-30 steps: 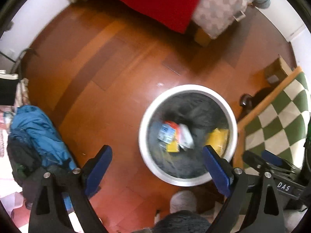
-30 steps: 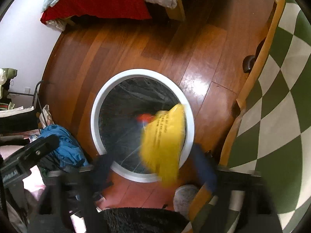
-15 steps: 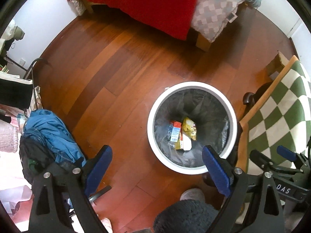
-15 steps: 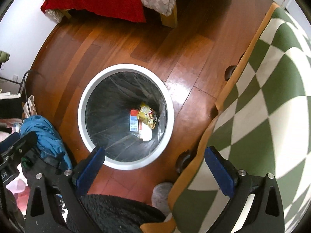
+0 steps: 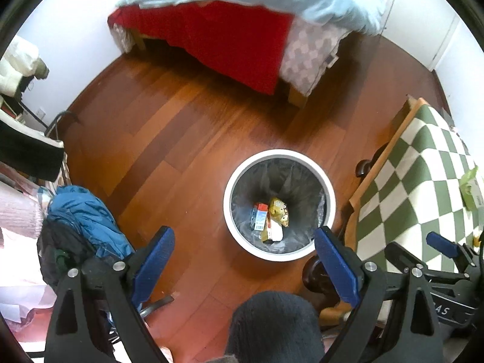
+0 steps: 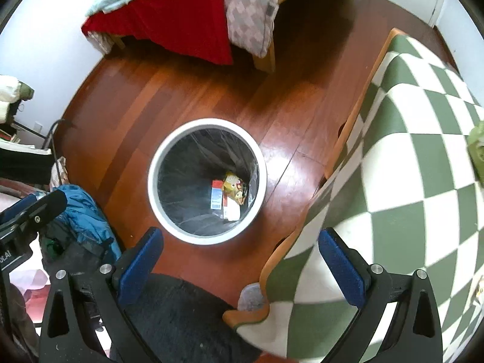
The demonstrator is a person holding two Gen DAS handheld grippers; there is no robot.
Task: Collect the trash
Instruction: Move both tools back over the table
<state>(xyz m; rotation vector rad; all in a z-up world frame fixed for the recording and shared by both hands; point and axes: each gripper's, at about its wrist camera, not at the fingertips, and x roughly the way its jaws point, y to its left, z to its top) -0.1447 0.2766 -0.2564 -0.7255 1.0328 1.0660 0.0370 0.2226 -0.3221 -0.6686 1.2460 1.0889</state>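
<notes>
A round white trash bin (image 5: 328, 192) with a dark liner stands on the wood floor; it also shows in the right wrist view (image 6: 154, 187). At its bottom lie a yellow snack bag (image 5: 279, 210) (image 6: 233, 186), a red and blue carton (image 5: 259, 217) (image 6: 216, 195) and a white wrapper (image 5: 276, 233). My left gripper (image 5: 245, 260) is open and empty, high above the bin. My right gripper (image 6: 240, 267) is open and empty, high above the bin's right side and the table edge. A green crumpled item (image 5: 469, 186) (image 6: 476, 148) lies on the checkered table.
A green and white checkered table (image 6: 402, 163) with a wooden rim is on the right. A bed with a red cover (image 5: 230, 39) is at the back. A blue jacket pile (image 5: 86, 220) sits on the left. The person's dark knee (image 5: 273, 326) is below.
The yellow bag left my right gripper and fell into the bin. Both grippers rose away from the bin; the right one shifted over the table edge.
</notes>
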